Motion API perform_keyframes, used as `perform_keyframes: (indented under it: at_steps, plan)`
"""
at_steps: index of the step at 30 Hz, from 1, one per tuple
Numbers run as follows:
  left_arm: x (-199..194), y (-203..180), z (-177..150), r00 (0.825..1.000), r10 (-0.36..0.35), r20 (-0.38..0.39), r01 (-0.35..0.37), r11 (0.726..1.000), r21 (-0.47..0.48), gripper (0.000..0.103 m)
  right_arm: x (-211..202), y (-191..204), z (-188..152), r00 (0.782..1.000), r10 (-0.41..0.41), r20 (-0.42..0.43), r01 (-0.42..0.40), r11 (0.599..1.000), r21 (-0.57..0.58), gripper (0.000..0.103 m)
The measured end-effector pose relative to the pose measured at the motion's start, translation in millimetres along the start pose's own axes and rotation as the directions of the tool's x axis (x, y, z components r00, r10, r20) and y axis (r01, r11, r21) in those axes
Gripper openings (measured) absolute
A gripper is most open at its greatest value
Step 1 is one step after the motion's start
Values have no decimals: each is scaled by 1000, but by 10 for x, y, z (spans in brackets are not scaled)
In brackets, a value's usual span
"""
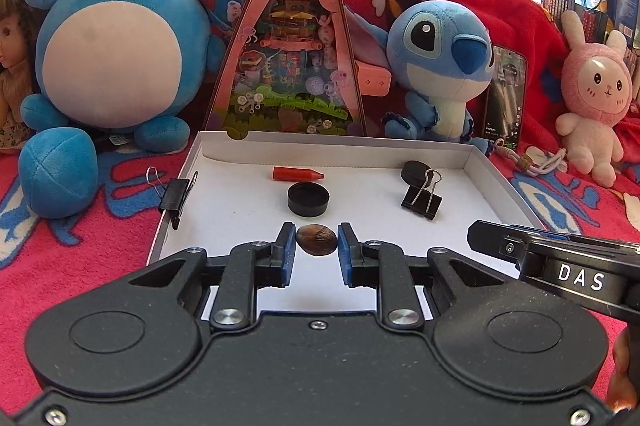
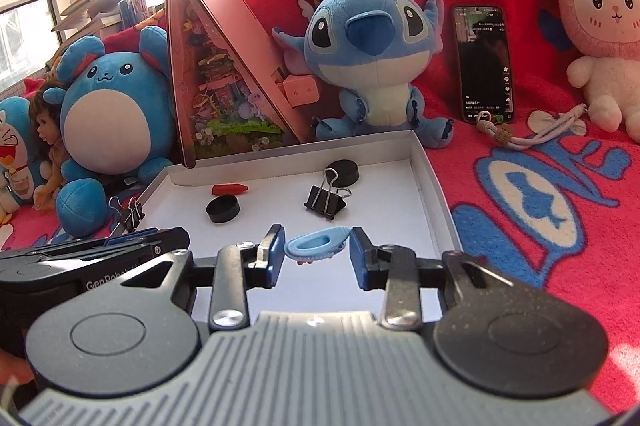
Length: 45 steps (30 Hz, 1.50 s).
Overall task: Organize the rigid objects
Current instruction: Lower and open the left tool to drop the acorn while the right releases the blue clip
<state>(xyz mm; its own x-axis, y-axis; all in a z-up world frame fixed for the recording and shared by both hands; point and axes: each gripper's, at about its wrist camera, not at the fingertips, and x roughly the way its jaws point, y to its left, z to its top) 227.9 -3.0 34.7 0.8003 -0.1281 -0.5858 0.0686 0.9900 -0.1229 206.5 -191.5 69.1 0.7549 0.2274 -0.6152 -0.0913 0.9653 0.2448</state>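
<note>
White cardboard tray (image 1: 496, 181) sits under both grippers: left gripper (image 1: 317, 246) pinches a brown shell (image 1: 316, 239), right gripper (image 2: 318, 253) brackets a blue clip (image 2: 316, 244), each best lowered gently before opening.

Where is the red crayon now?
The crayon lies in the white box, near its back wall, left of centre, just behind a black cap.

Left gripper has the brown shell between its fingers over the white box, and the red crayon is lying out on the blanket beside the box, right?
Not quite. The left gripper does have the brown shell between its fingers over the white box, but the red crayon lies inside the box near its back wall, not on the blanket. The left wrist view shows it.
</note>
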Motion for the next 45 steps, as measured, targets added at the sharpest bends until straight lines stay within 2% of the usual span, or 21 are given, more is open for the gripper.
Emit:
perform_keyframes:
  at_steps: [6, 12, 19, 32, 45]
  plan:
    - [172, 20, 91, 999, 7, -36, -7, 1000, -4, 21, 277, -116, 178, 996, 9, -88, -2, 997, 78, 41]
    - [384, 51, 161, 996, -15, -89, 12, 999, -33, 21, 490, -155, 295, 988, 14, -157, 3, 994, 108, 41]
    - [567, 73, 213, 991, 6, -131, -13, 999, -50, 21, 687, -130, 357, 980, -7, -200, 28, 994, 104, 41]
    - [663, 43, 261, 992, 34, -123, -38, 999, -23, 21, 806, -21, 337, 981, -58, -187, 68, 997, 48, 40]
    - [679, 34, 268, 992, 40, -119, -43, 999, -18, 22, 796, -48, 309, 987, -49, -152, 63, 994, 92, 40]
